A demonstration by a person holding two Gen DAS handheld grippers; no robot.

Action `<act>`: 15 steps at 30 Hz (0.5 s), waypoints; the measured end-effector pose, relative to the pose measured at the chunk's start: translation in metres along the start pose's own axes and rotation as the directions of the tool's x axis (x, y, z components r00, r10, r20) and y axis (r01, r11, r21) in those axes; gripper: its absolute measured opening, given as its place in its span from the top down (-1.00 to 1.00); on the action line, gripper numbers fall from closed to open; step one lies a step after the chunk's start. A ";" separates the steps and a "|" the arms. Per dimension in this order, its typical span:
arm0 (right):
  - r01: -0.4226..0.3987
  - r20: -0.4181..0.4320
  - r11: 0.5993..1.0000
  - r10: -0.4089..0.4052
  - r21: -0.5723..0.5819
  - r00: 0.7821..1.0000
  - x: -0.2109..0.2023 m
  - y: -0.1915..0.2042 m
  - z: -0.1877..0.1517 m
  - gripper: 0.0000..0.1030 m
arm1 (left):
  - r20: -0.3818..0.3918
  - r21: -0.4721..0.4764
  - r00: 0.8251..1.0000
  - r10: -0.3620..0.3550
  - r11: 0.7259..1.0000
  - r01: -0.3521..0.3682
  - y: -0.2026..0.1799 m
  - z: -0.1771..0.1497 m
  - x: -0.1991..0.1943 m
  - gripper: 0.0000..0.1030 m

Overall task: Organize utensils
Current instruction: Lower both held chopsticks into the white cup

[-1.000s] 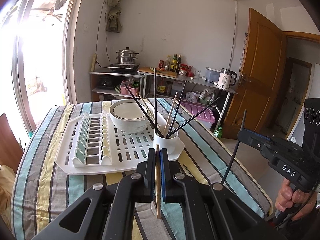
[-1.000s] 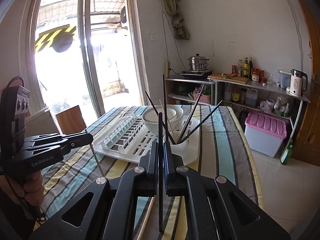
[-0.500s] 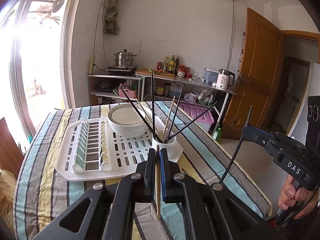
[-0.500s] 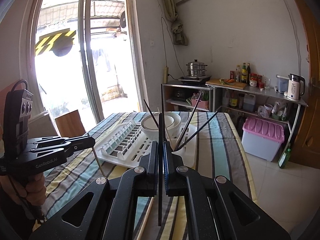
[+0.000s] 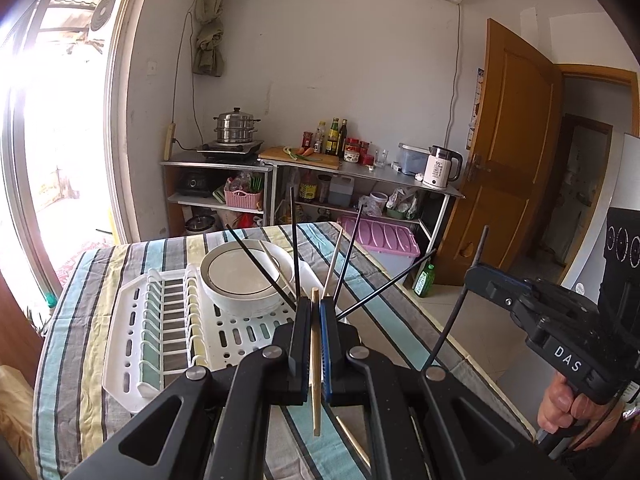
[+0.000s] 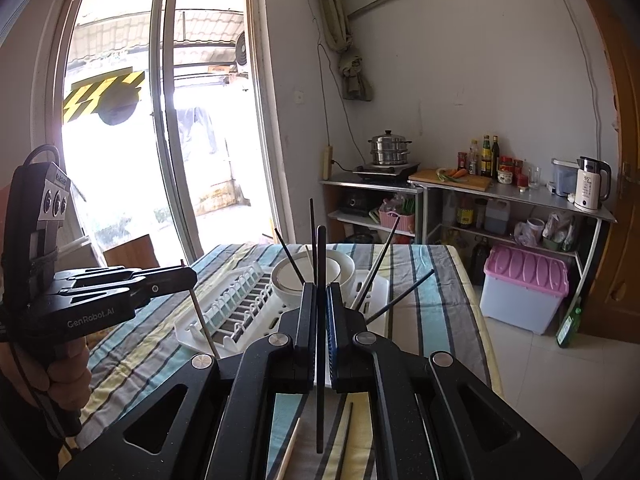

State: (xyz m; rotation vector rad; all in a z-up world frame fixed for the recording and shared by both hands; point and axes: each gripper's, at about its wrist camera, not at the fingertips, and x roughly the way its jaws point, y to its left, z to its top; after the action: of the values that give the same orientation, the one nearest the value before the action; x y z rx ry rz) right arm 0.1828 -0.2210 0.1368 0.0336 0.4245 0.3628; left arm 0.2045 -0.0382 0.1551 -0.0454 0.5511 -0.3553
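Left wrist view: the left tool (image 5: 315,322), pinching a pale wooden chopstick (image 5: 315,360), had risen off the striped bench (image 5: 100,360); the right tool (image 6: 320,312) likewise lifted a black chopstick (image 6: 320,360), ready for sorting

hidden: my left tongs (image 5: 315,312) cover the chopstick cup | cut off: loose chopstick (image 6: 289,454) at bottom edge
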 end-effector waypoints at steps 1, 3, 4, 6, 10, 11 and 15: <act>0.001 0.003 1.000 -0.001 -0.001 1.000 0.003 0.000 0.003 0.92 | 0.001 0.001 1.000 -0.003 1.000 0.003 0.000 0.005 0.003 0.92; 0.003 0.010 1.000 -0.003 -0.005 1.000 0.008 0.000 0.010 0.92 | 0.004 0.003 1.000 -0.006 1.000 0.006 0.000 0.017 0.008 0.92; 0.004 0.014 1.000 -0.004 -0.007 1.000 0.010 0.000 0.013 0.92 | 0.007 0.005 1.000 -0.007 1.000 0.007 -0.001 0.022 0.010 0.92; 0.004 0.023 1.000 -0.003 -0.010 1.000 0.015 0.000 0.021 0.92 | 0.017 0.011 1.000 -0.010 1.000 0.009 -0.002 0.033 0.015 0.92; 0.003 0.043 1.000 -0.002 -0.014 0.999 0.024 0.000 0.036 0.92 | 0.031 0.003 0.999 -0.015 1.000 0.015 -0.001 0.052 0.026 0.92; 0.001 0.047 1.000 -0.001 -0.014 0.999 0.027 -0.001 0.039 0.92 | 0.032 -0.001 0.999 -0.016 1.000 0.016 -0.001 0.056 0.030 0.92; 0.007 0.067 1.000 -0.006 -0.015 0.998 0.037 -0.004 0.049 0.92 | 0.036 -0.008 0.999 -0.012 1.000 0.012 0.002 0.071 0.045 0.92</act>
State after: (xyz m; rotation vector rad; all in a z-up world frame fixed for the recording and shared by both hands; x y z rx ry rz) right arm 0.2355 -0.2094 0.1661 0.0291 0.3554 0.3580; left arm 0.2780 -0.0553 0.1929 -0.0630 0.5171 -0.3629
